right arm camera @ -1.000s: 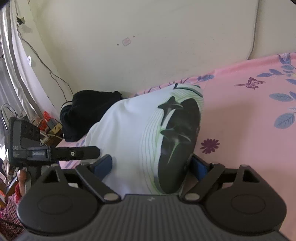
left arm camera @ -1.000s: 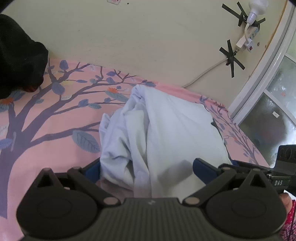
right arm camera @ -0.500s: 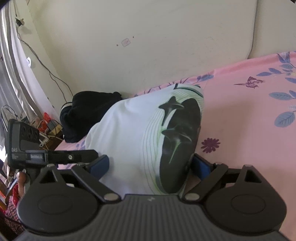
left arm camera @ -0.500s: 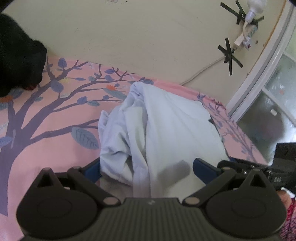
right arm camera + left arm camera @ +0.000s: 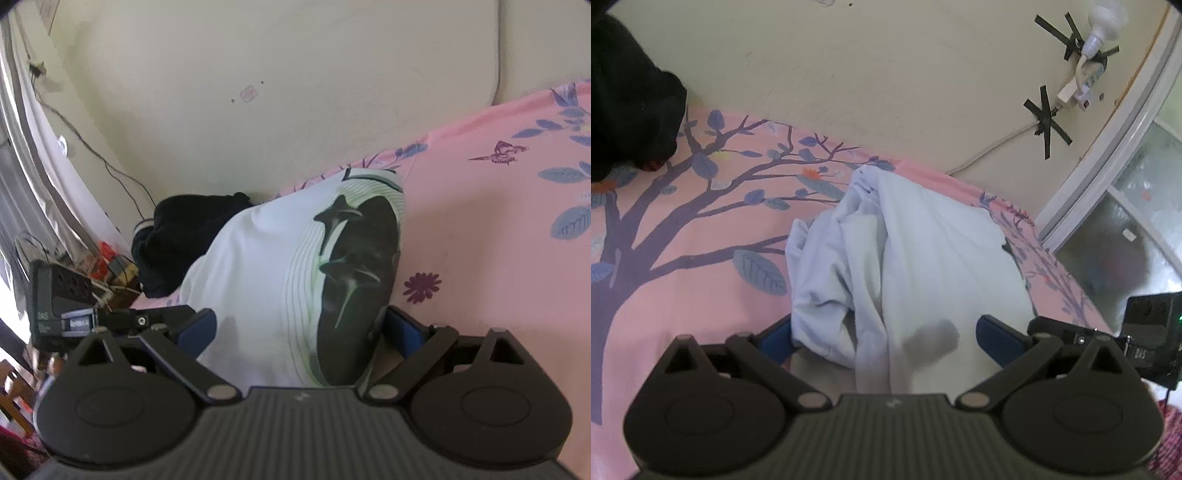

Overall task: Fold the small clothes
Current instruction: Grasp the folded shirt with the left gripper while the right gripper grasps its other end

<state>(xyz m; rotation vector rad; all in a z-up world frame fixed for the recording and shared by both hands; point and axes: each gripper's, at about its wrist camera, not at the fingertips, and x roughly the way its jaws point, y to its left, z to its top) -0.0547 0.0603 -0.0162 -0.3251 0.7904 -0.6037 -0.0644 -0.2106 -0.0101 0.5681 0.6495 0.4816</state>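
Observation:
A small white shirt (image 5: 923, 258) lies bunched on the pink tree-print bedsheet (image 5: 683, 240). Its black graphic with green lines (image 5: 354, 266) shows in the right wrist view. My left gripper (image 5: 886, 332) is open, its blue fingers (image 5: 997, 332) spread wide on either side of the crumpled near end. My right gripper (image 5: 299, 325) is also open and wide, with the printed end of the shirt (image 5: 258, 277) lying loose between its fingers (image 5: 195, 326). The two grippers sit side by side, each showing at the edge of the other's view.
A black garment (image 5: 177, 236) is heaped against the cream wall (image 5: 886, 74) at the far left of the bed. A taped cable and power strip (image 5: 1071, 92) hang on the wall beside a window frame (image 5: 1108, 147). Clutter (image 5: 107, 262) sits off the bed's left edge.
The right gripper's jaws have spread slightly wider around the shirt. The left gripper and the shirt have barely shifted.

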